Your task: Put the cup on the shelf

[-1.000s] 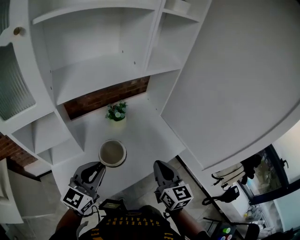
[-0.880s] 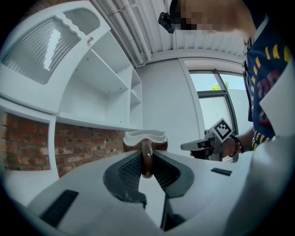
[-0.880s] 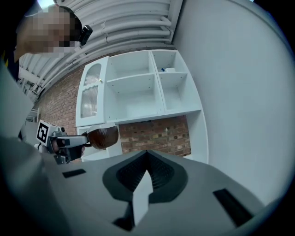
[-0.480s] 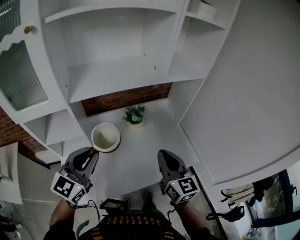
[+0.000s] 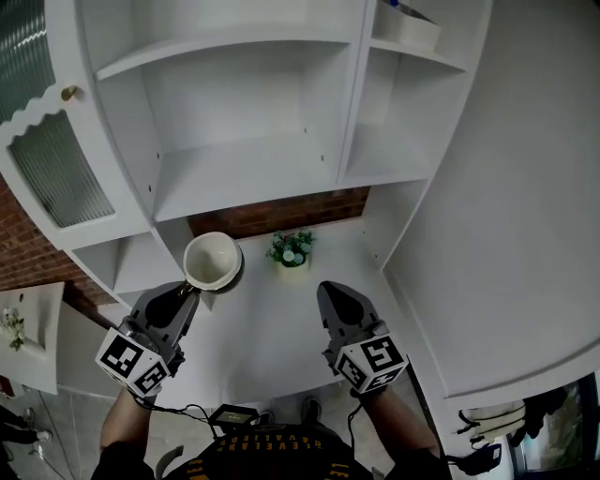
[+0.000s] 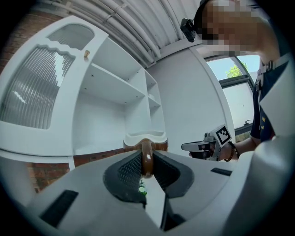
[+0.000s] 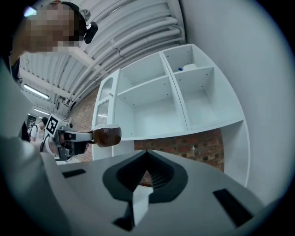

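Observation:
The cup (image 5: 212, 261), cream inside and brown outside, hangs in the air above the white counter (image 5: 272, 342), left of a small potted plant (image 5: 292, 251). My left gripper (image 5: 190, 289) is shut on its brown handle (image 6: 146, 159), and the cup's pale rim (image 6: 144, 137) shows just past the jaws. The cup is below the front of the wide white shelf board (image 5: 244, 173). My right gripper (image 5: 336, 298) floats level to the right of the cup, shut, with nothing in it. The right gripper view shows the brown cup (image 7: 107, 136) held out at the left.
The white shelf unit has a tall divider (image 5: 354, 103) and a narrower right compartment with a small box (image 5: 408, 23) high up. A ribbed glass cabinet door (image 5: 52, 169) stands at the left. Brick wall (image 5: 281, 211) shows behind the counter. A white wall (image 5: 506, 187) closes the right side.
Both grippers have risen and moved in toward the shelf unit. The cup travelled with the left gripper, from low over the counter to beside the plant.

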{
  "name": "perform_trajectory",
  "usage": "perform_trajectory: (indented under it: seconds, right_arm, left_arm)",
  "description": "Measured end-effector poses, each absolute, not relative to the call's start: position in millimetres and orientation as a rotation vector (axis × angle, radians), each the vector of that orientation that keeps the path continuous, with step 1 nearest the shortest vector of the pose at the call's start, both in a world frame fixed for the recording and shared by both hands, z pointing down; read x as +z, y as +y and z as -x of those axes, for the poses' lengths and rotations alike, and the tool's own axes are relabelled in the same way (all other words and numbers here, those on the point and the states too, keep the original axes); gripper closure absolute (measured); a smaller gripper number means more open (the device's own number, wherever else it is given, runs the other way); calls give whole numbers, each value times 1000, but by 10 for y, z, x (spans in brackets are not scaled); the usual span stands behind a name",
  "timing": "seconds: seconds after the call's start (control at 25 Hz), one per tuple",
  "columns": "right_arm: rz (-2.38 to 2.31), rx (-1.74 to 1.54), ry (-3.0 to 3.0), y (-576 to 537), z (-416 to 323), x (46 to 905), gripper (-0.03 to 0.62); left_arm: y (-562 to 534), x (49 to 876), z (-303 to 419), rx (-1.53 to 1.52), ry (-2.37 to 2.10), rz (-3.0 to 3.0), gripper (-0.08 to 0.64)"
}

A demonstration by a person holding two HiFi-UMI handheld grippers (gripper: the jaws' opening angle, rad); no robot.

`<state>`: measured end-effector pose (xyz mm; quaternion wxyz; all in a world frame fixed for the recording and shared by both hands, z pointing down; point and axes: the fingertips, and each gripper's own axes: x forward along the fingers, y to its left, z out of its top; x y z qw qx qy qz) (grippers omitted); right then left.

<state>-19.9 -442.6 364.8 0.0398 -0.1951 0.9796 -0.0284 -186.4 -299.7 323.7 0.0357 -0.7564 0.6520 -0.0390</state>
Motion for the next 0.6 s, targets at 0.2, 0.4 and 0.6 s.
perform_trajectory:
  seconds: [0.2,0.4,0.6]
  right_arm:
    - [429,-82,3054,-4456,464,3498,586]
    - [271,-111,3127,-4476,770,3458,586]
    - [216,4,3117,-4526,1040,3179,586]
  left_arm:
    - [-3101,2999,1887,-129,1994,2308,511]
    - [-3250,2764,1928,-116,1975,2305,511]
    - [-3480,2567,2042,-52,1990,2313,511]
